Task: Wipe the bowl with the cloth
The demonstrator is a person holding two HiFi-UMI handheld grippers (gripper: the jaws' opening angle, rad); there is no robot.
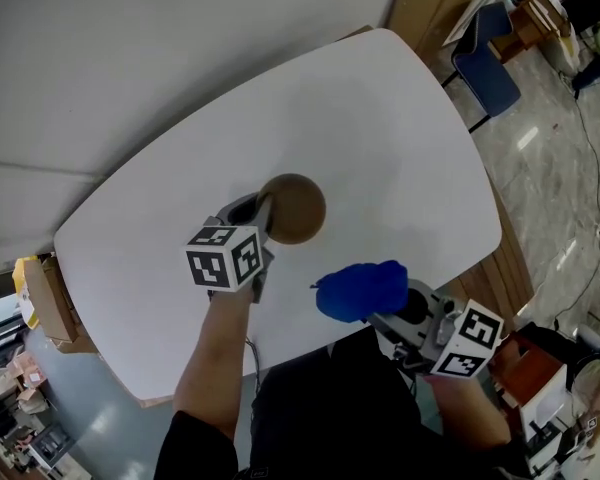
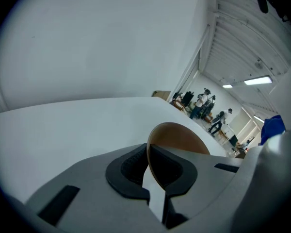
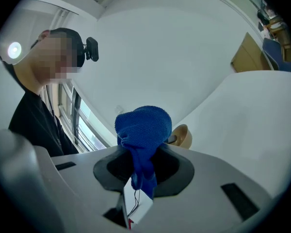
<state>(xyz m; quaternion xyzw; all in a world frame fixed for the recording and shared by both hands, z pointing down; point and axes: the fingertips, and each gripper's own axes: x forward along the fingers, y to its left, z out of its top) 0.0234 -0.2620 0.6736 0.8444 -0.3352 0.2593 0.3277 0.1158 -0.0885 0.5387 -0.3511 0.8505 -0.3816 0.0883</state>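
Observation:
A brown bowl [image 1: 295, 208] hangs tipped on its side above the white table [image 1: 400, 138], rim pinched by my left gripper [image 1: 265, 218]. In the left gripper view the bowl's [image 2: 177, 137] thin rim runs down between the shut jaws of my left gripper [image 2: 149, 171]. A bunched blue cloth [image 1: 362, 290] is held near the table's front edge, right of the bowl, with my right gripper [image 1: 385, 313] shut on it. In the right gripper view the cloth [image 3: 143, 130] bulges above the jaws of the right gripper [image 3: 141, 176], and the bowl [image 3: 183, 136] shows just behind it.
A blue chair [image 1: 485, 63] and cardboard panels [image 1: 430, 3] stand beyond the table's far right corner. Boxes and clutter [image 1: 40, 298] lie on the floor at the left. A person's head and dark sleeve [image 3: 34, 106] fill the left of the right gripper view.

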